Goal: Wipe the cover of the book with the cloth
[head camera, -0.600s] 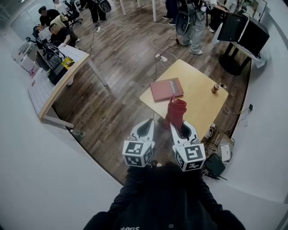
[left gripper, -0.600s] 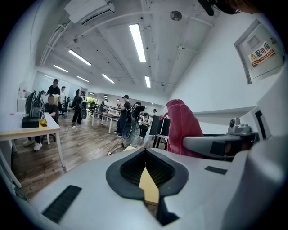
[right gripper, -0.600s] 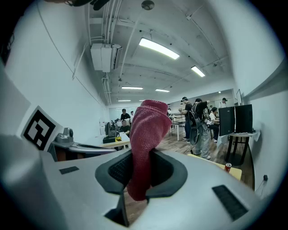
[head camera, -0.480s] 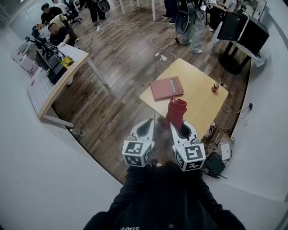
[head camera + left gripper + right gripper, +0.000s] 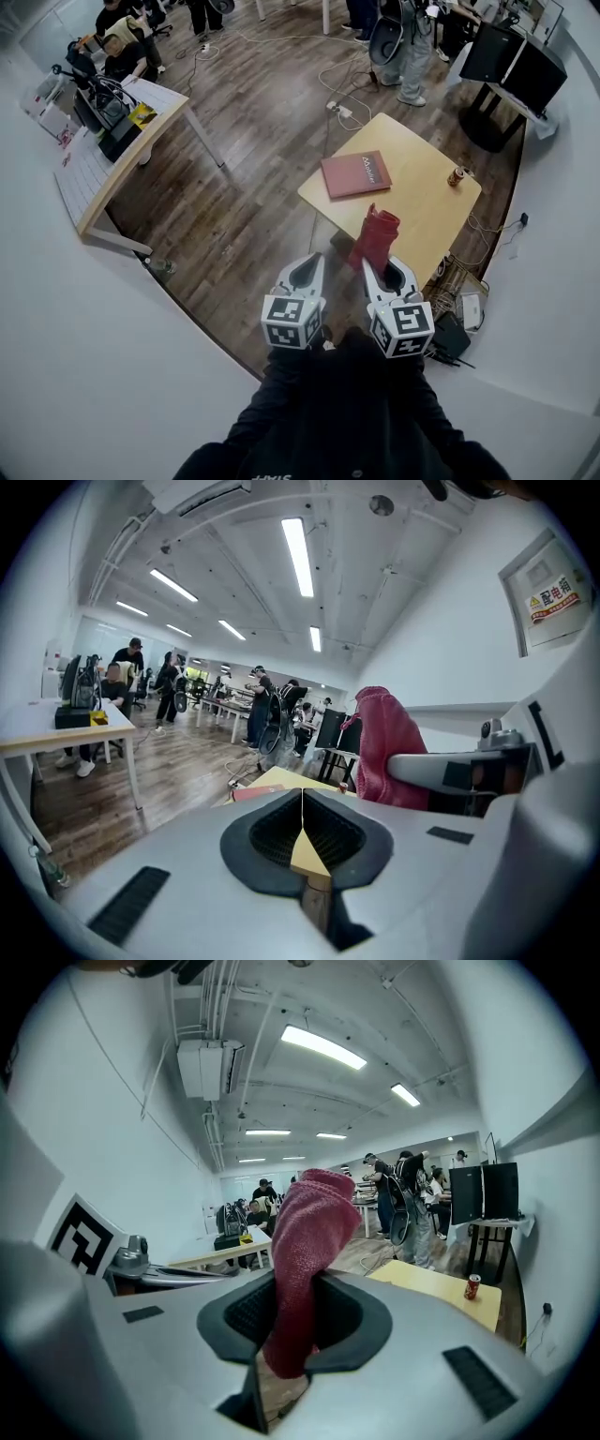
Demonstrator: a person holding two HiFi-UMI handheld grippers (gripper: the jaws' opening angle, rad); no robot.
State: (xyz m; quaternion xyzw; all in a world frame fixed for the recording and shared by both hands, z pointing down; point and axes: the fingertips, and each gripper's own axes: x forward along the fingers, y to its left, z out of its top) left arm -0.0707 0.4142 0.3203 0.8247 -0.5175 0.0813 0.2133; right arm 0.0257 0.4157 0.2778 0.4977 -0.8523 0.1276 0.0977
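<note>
Table point(image 5: 427, 211): in the head view its near corner is covered by the tongs, and the person's dark sleeves point(image 5: 328, 412) hide the hands. Red book point(image 5: 355, 174) lies flat near the table's left corner, well apart from both tongs and ahead of them. In the left gripper view only a sliver of it shows over the jaws. Left gripper point(image 5: 302, 803) has its jaws pressed together on nothing. Right gripper point(image 5: 286, 1335) is pinching the red cloth point(image 5: 375, 239), which stands up above its jaws over the table's near edge, not touching the book. Small can point(image 5: 457, 176) stands by the right corner, label unreadable.
</note>
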